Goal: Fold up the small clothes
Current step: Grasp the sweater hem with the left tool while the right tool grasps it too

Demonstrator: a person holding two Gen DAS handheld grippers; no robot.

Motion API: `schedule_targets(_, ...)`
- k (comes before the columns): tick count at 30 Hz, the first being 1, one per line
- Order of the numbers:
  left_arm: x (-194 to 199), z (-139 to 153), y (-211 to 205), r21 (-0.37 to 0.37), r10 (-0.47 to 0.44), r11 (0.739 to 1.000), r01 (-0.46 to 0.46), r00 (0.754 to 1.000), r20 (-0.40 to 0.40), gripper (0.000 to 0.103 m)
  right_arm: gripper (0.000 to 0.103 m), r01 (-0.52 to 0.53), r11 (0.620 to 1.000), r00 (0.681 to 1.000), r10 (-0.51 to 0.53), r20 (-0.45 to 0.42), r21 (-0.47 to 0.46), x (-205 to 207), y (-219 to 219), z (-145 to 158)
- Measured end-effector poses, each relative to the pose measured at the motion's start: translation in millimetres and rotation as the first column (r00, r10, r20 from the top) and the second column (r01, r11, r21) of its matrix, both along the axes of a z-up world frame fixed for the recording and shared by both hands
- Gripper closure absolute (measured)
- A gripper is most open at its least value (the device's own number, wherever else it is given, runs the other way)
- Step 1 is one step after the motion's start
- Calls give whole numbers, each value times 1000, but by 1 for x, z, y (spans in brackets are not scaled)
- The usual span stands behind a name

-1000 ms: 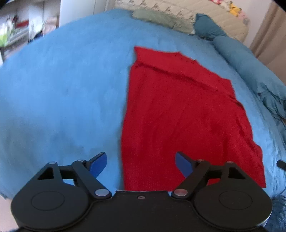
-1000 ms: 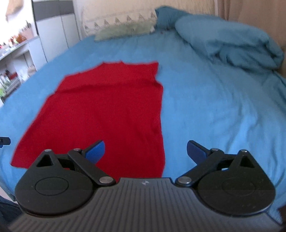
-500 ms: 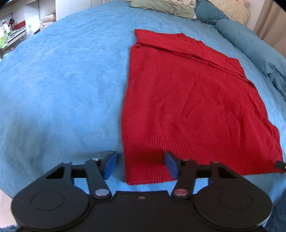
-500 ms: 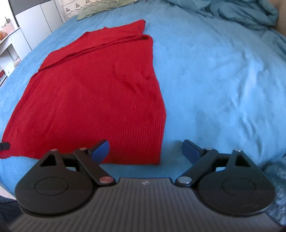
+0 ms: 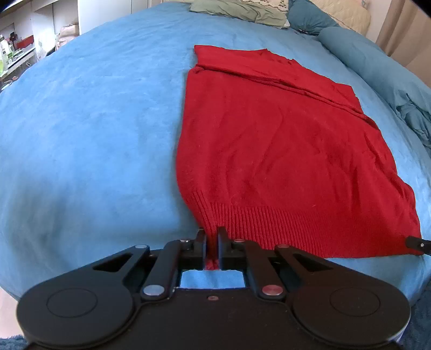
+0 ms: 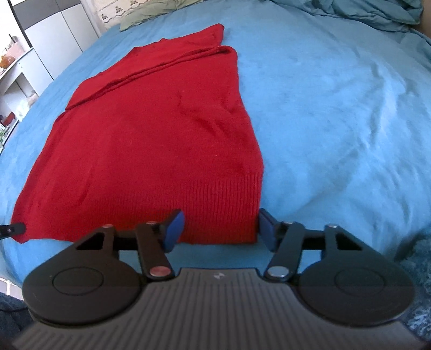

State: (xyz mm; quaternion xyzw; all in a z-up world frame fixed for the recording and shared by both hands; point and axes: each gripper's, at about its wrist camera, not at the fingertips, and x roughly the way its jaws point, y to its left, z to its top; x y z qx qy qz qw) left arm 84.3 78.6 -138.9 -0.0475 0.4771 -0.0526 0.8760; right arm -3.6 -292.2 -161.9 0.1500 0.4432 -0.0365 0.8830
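A red knitted sweater (image 5: 269,148) lies flat on the blue bedspread (image 5: 80,134), its ribbed hem nearest to me. My left gripper (image 5: 212,234) is shut on the hem's near left corner, which bunches up between the pads. In the right wrist view the sweater (image 6: 150,140) shows its near right hem corner between the fingers of my right gripper (image 6: 221,226). Those jaws are closing around the corner, and the blue pads stand apart on either side of the ribbing without squeezing it.
Pillows (image 5: 239,10) and a bunched blue duvet (image 5: 377,62) lie at the far end of the bed. Shelves (image 5: 16,51) and a white cabinet (image 6: 54,29) stand to the left. The bed's near edge runs just under both grippers.
Both grippers came down to the hem. The left jaws went from wide to shut on the left hem corner, pulling it into a bunch. The right jaws have narrowed around the right corner.
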Motion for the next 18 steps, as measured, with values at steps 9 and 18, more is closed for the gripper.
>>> schedule_targets(9,-3,25,7,-68,69,995,-66,997,30,98,81,3,998,1000,-3,9,70,4,-9,12)
schedule_targets(18,7,97,11,-170,132,980,-100,974,186,99,82,10,990,993,-27,118,143,13,-27,70)
